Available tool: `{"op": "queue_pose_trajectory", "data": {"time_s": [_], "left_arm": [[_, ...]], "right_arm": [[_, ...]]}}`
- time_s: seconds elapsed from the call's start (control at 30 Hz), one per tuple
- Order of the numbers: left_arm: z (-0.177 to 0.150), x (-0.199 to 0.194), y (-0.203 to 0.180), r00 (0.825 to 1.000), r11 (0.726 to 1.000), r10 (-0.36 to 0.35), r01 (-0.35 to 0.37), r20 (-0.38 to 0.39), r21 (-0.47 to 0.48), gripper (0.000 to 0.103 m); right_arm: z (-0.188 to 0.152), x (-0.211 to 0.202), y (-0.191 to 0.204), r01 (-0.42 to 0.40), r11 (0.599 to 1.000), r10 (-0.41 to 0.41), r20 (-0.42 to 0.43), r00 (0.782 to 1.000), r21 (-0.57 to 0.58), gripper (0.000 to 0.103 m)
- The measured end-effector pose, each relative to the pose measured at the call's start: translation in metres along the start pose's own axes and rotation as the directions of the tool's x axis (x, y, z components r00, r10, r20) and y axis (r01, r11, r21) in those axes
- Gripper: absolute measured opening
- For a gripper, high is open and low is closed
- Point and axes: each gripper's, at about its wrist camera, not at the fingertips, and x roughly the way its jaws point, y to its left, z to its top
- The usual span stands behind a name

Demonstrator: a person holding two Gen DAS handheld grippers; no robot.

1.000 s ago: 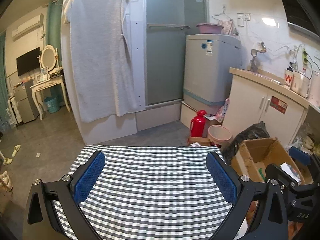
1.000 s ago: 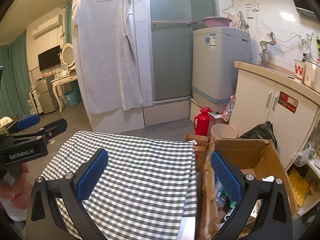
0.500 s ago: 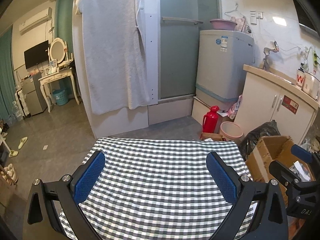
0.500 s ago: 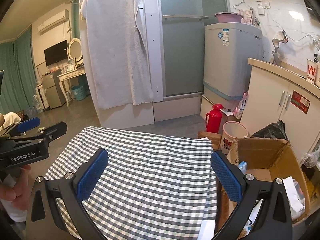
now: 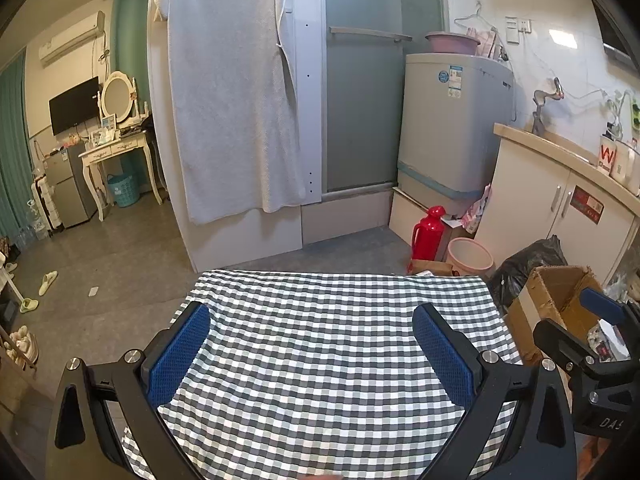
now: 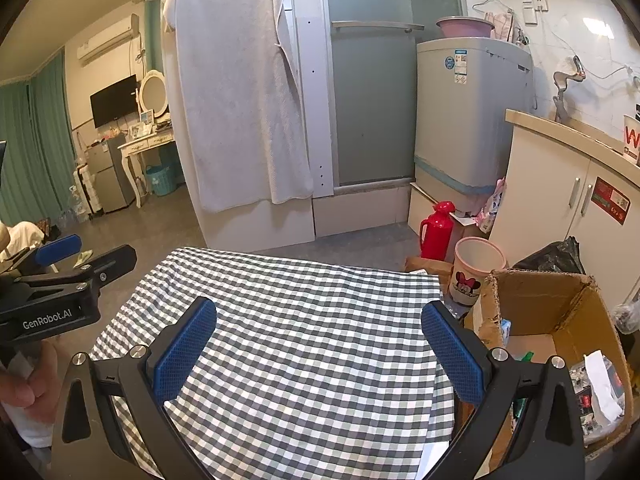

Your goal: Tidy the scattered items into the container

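Note:
A table with a grey-and-white checked cloth (image 5: 320,340) fills the lower middle of both views (image 6: 304,340); no loose items show on it. An open cardboard box (image 6: 552,320) stands right of the table, holding packets and papers; it also shows in the left wrist view (image 5: 556,292). My left gripper (image 5: 312,348) is open and empty above the cloth. My right gripper (image 6: 320,348) is open and empty above the cloth's right part, near the box.
A red thermos (image 6: 438,230), a pink bin (image 6: 476,268) and a black bag (image 6: 552,256) stand on the floor beyond the box. A washing machine (image 5: 452,128) and white cabinets (image 6: 568,200) line the right wall. A hanging towel (image 5: 232,92) is behind the table.
Both grippers have drawn back and tilted up a little, so more of the room and cloth shows. The box sits further right and lower in both views.

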Motion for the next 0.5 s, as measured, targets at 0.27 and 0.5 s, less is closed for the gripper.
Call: {"op": "queue_pose_trajectory", "data": {"time_s": [0.27,0.5], "left_arm": [[-0.003,0.008,0.004,1.000,1.000,-0.005,0.005,-0.014,-0.002,0.103],[-0.005,0.012,0.005,1.000,1.000,-0.014,0.014,-0.022,-0.001,0.103]], "right_arm": [[-0.004,0.006,0.002,0.004,1.000,-0.004,-0.009,1.000,0.006,0.103],[-0.006,0.009,0.003,0.009,1.000,-0.008,-0.020,1.000,0.006,0.103]]}}
